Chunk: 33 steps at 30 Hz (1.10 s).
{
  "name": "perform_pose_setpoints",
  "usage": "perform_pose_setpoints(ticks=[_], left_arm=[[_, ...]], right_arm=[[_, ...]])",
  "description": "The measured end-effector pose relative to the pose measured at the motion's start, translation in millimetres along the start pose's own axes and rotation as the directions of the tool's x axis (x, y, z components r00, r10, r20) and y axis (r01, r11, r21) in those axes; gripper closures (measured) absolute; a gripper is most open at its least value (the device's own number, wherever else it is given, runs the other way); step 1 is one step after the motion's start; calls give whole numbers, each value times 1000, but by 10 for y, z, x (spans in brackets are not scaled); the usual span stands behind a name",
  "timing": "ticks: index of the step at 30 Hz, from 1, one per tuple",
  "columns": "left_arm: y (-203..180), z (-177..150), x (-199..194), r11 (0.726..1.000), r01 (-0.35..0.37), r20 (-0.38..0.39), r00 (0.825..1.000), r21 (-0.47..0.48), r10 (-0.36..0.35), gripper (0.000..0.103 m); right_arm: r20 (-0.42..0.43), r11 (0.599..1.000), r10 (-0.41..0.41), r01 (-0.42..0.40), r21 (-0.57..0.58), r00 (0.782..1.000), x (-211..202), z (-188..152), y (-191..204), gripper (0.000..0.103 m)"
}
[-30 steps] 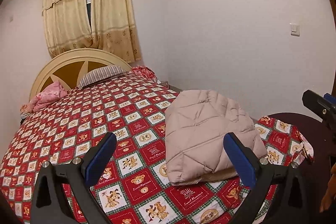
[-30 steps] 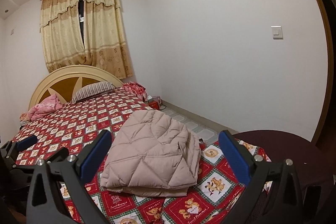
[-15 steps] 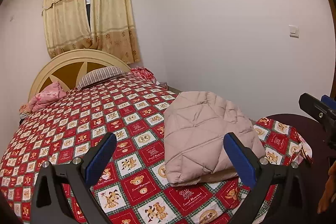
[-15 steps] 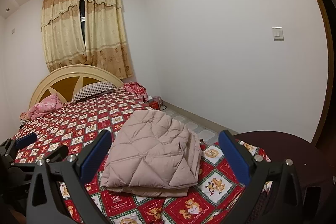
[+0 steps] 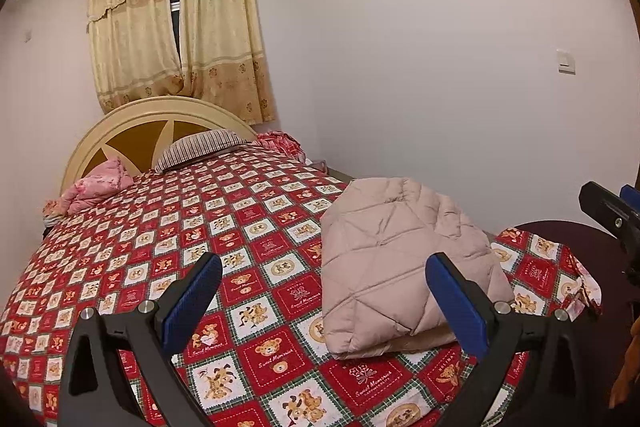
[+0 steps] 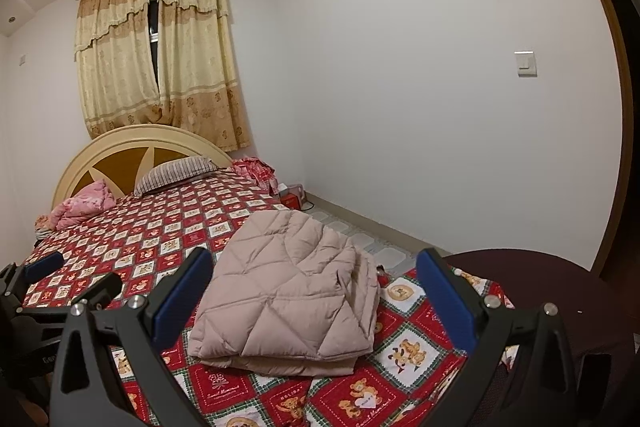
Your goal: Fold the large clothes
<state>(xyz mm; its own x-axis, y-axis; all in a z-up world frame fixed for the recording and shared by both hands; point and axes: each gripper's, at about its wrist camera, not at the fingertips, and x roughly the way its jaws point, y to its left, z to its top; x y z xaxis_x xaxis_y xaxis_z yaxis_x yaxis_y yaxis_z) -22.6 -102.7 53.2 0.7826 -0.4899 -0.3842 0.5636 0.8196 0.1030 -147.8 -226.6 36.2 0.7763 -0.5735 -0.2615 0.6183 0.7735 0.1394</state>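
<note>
A beige quilted jacket [image 5: 396,259] lies folded into a compact stack on the red bear-patterned bedspread [image 5: 224,239], near the foot corner of the bed; it also shows in the right wrist view [image 6: 288,291]. My left gripper [image 5: 324,291] is open and empty, held above the bed just short of the jacket. My right gripper [image 6: 314,291] is open and empty, held back from the jacket, which shows between its fingers. The left gripper's black body shows at the left edge of the right wrist view [image 6: 36,291].
A striped pillow [image 5: 200,147] and pink bedding [image 5: 96,187] lie by the cream headboard [image 5: 156,115]. A dark round surface [image 6: 560,279] sits right of the bed corner. A white wall runs along the right, with tiled floor [image 6: 360,235] and a red box [image 6: 294,195].
Both views have risen slightly and drifted back from the bed. The folded jacket lies unchanged and both grippers stay open.
</note>
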Motion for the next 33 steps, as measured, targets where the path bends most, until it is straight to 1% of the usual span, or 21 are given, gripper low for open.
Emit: perform_pose_setpoints(ticks=[6,9,15,21,27,30,33], left_arm=[[2,-6,24,999,-31,7,999,8,31,1],[27,-4,56,999,-43,-1,999,-2,43,1],[57,-15,95,999,-38,-22,999,-13,37,1],[73,-21,101,999,-43,-12,999,-19,43,1],[91,-28,102,1000,-18,-7,1000,-24,17,1],[131,-36,165,999,-35,-24,999,-25,34,1],[246,-50,284,997,-48,-64,997,-52,45,1]], right_arm=[[0,1000,-2,2,0,1000,-6,-4,2,0],[1,1000,-5,5,-3,1000,1,-6,0,0],[-1,1000,-6,6,-3,1000,7,-13,-2,0],[-9,1000,-6,6,-1,1000,21,-23,-9,0],[-10,1000,-5,5,0,1000,19,-25,-9,0],[-21,1000,-5,5,8,1000,49,-37,-29,0],[-45,999,-20,21,32,999,156,-81,-126,0]])
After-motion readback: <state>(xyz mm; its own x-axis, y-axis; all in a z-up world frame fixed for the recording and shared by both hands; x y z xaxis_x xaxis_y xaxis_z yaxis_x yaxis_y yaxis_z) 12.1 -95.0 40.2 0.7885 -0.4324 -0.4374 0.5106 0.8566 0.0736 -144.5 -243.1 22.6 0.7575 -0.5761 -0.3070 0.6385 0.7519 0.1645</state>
